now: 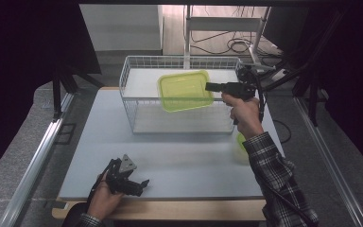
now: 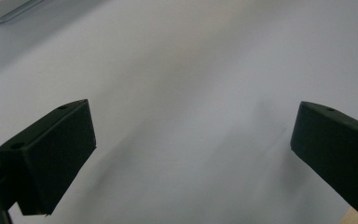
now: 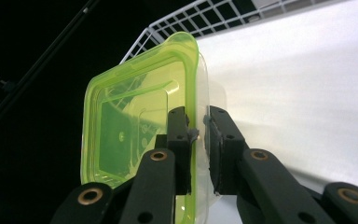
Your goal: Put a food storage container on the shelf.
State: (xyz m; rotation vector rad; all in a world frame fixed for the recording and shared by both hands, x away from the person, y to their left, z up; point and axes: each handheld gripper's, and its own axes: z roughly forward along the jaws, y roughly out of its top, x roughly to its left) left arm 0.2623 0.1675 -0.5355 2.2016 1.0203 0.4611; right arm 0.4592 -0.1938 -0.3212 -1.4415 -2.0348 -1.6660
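We found the right tool (image 1: pixel 211 87) pinching the green container (image 1: pixel 185 90) above the wire basket (image 1: pixel 131 75). The left tool (image 1: pixel 142 183) rested spread on the tabletop (image 1: pixel 189 161).

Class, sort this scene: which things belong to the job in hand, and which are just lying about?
In the job:
green-lidded container
right hand-held gripper, shut on it
white wire basket

Lying about:
left hand-held gripper, open over the table
green object beside the right sleeve
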